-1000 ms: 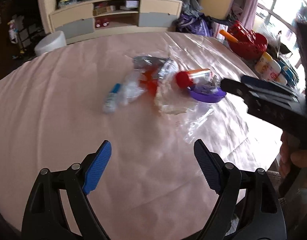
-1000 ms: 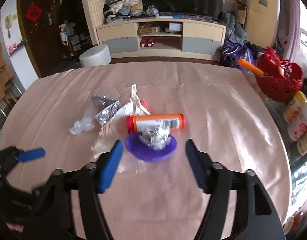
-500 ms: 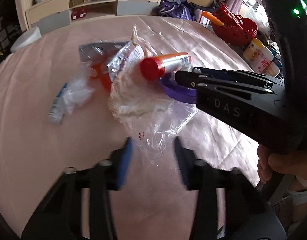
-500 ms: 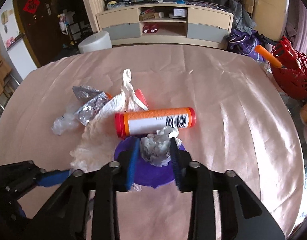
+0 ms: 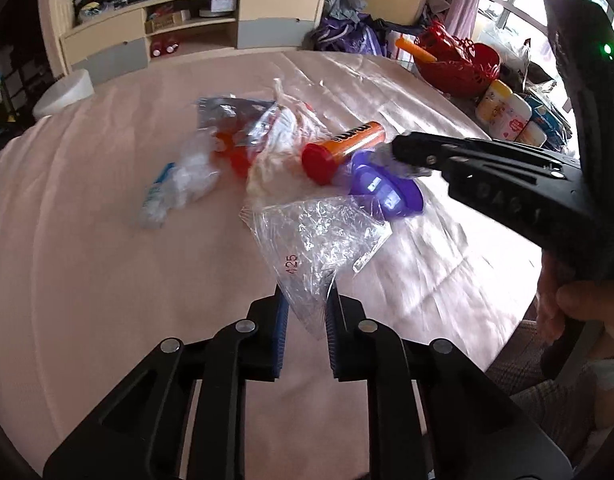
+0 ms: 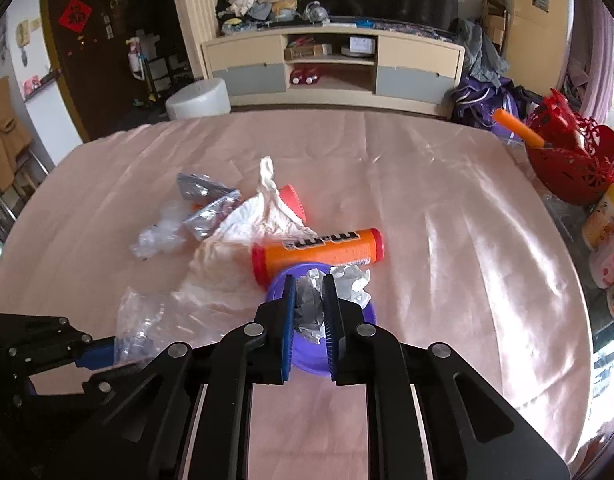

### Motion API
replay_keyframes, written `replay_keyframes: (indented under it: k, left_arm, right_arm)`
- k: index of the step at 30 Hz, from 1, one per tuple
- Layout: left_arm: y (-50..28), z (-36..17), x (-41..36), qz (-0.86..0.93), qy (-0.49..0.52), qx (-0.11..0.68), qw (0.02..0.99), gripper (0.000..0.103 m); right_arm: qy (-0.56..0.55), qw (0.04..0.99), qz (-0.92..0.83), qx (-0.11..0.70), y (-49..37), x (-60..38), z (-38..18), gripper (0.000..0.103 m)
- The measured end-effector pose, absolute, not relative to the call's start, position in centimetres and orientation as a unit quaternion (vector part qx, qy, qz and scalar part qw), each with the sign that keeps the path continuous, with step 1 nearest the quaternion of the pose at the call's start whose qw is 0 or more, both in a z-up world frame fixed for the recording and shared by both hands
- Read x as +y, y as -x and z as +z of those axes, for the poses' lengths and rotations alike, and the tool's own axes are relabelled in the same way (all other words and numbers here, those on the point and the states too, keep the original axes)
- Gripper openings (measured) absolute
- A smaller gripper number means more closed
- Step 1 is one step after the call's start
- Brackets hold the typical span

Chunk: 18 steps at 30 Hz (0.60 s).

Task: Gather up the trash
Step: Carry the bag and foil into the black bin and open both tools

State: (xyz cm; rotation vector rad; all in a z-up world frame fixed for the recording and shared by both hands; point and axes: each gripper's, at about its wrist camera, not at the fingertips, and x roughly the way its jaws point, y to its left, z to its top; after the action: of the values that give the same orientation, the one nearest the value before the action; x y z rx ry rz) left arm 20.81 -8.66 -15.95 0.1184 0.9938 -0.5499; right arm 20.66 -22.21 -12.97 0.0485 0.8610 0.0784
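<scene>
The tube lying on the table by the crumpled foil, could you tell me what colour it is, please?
The tube is orange with red ends; the right wrist view shows it best.

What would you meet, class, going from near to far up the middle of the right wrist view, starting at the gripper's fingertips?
right gripper shut on the crumpled foil → purple lid → orange tube → bare pink tablecloth → TV cabinet.
</scene>
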Motion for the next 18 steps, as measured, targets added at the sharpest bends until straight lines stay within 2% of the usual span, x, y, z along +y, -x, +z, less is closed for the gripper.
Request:
replay_keyframes:
  k: [10,18]
  left_arm:
    - [-14.7,-12.2,-5.5,-0.21,-0.05,0.435,0.874,0.015]
    - [-9.4,-11.9,-3.8,-0.198,-0.017,0.427,0.882,0.015]
  right_arm:
    - [-0.022,0.918,0.042,0.393,-14.5,-20.8,-9.8,0.015]
    - [-0.015,0.921,0.037,0.388,-9.1,-20.0,-9.5,0.015]
